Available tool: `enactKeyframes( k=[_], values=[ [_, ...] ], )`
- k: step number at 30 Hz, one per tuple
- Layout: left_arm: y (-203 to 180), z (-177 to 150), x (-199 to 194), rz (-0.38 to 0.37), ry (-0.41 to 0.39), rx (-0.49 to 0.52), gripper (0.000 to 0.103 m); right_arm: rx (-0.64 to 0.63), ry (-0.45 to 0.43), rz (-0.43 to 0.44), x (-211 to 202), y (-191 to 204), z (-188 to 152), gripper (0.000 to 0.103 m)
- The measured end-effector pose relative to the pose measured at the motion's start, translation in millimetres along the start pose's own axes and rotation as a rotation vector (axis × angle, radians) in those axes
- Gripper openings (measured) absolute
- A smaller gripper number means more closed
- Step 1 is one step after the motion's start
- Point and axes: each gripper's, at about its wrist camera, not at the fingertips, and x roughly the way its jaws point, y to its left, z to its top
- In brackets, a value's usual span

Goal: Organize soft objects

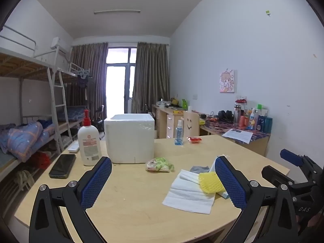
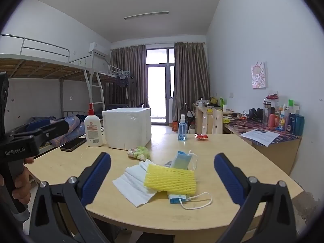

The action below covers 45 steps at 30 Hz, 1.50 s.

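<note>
A small pile of soft items lies on the wooden table [image 1: 131, 206]: a yellow foam net [image 1: 210, 182] [image 2: 170, 179] on top of white folded tissue [image 1: 188, 194] [image 2: 133, 184], two blue face masks [image 2: 182, 160], and a grey cloth [image 1: 199, 169] behind them. A green and pink soft packet [image 1: 160, 164] [image 2: 138, 151] sits nearer the open white foam box [image 1: 129, 137] [image 2: 126, 127]. My left gripper [image 1: 163, 161] hovers open, left of the pile. My right gripper [image 2: 162, 155] is open, level with the pile, with nothing held.
Beside the box stand a lotion pump bottle [image 1: 89, 141] and a black phone [image 1: 62, 166]. A blue spray bottle [image 1: 179, 133] and a red packet [image 1: 194, 139] sit at the table's far side. Bunk beds are to the left, and a cluttered desk runs along the right wall.
</note>
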Motion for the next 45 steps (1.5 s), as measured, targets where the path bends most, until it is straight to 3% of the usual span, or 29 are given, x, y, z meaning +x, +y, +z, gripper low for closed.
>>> enactKeyframes(
  k=[4,10,45],
  values=[
    [-22,-1,-9,0.054,-0.044,0.073,0.102,0.006,0.002,-0.003,1,2,-2,0.103],
    [-20,-3,-6,0.075,-0.043,0.069,0.102,0.015,0.0,-0.011,1,-1,4,0.103],
    [-16,-4,-10,0.086,-0.051,0.07,0.102,0.011,-0.005,-0.007,-1,0,4,0.103]
  ],
)
